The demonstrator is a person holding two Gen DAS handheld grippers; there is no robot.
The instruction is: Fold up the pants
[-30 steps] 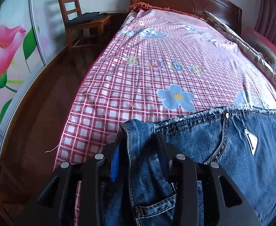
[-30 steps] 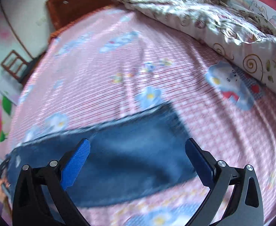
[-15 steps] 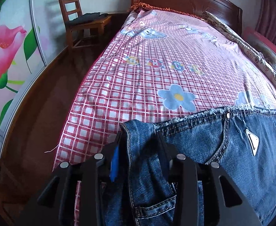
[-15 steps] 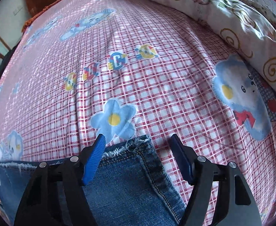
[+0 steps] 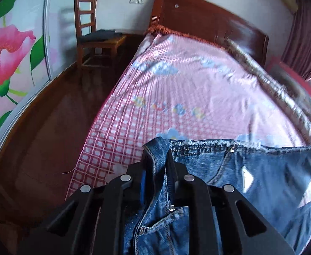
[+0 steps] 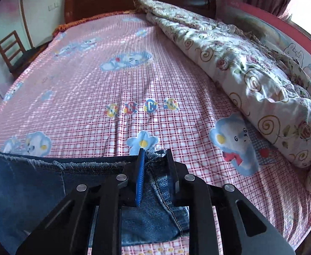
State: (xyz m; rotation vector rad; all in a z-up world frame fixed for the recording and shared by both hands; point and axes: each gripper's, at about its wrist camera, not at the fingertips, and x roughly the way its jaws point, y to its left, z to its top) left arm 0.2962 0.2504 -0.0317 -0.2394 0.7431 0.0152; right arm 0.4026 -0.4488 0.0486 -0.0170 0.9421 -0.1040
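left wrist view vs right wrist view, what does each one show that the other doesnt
Only the left wrist view shows the flower mural, the wooden floor and the left gripper shut on the jeans' left corner.

Only the right wrist view shows the whole floral quilt, the blue bear print and the right gripper shut on the jeans' right corner.

Both show the jeans on the pink checked sheet, the headboard and the chair.

Daylight enters from a window (image 6: 308, 10) at upper right, blown out white. The left wrist view is motion-blurred across the bed (image 5: 187, 97); both frames' edges bend, with dark corners.
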